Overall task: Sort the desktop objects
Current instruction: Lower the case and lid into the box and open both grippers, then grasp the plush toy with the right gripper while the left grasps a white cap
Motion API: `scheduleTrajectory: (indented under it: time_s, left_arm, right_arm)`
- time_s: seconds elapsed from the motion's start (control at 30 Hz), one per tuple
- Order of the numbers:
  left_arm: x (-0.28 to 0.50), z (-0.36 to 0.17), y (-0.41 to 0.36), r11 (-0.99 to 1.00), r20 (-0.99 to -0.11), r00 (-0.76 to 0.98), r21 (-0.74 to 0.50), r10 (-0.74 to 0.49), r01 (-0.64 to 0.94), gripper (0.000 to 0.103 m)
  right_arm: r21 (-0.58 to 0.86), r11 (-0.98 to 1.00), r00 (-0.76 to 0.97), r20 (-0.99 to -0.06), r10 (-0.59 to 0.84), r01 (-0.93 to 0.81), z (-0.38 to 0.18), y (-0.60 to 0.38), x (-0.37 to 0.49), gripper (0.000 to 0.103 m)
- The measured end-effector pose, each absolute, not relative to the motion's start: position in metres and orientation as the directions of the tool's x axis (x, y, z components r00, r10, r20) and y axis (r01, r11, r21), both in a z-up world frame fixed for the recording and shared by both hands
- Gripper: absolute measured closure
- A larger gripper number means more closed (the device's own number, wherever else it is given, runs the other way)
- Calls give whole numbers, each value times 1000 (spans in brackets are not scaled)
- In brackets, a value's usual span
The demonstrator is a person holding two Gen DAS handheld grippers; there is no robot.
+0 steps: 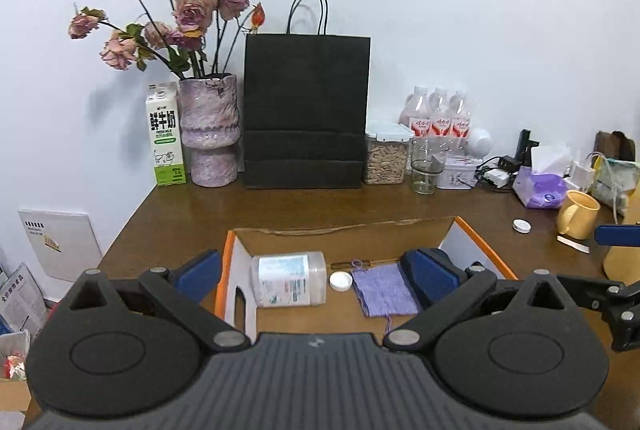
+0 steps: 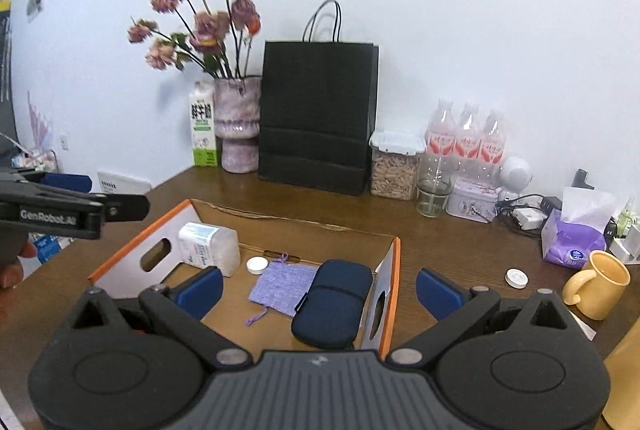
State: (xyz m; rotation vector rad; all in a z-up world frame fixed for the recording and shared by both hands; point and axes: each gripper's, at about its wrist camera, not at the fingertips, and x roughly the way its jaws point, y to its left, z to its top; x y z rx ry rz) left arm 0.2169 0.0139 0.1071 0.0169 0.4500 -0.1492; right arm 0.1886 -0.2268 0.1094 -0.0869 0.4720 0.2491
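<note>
Both grippers hang wide open and empty: left gripper, right gripper. Under them the cardboard box holds a navy case at 6 o'clock, purple pouch centre, white cap and plastic bottle toward 10.

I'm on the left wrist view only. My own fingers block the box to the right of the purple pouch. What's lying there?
Observer: A dark blue zip case, between the purple pouch and the right wall of the box.
Operator: Is the right gripper holding anything?
Observer: No. The right gripper is open and empty, its fingers spread wide.
</note>
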Motion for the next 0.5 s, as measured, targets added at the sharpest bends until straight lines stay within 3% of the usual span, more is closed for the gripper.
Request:
scheduleTrajectory:
  time_s: [0.5]
  left_arm:
    - [131, 31, 82, 996, -453, 887, -52, -94, 79, 0]
  right_arm:
    - [-74, 966, 889, -412, 198, -249, 32, -255, 77, 0]
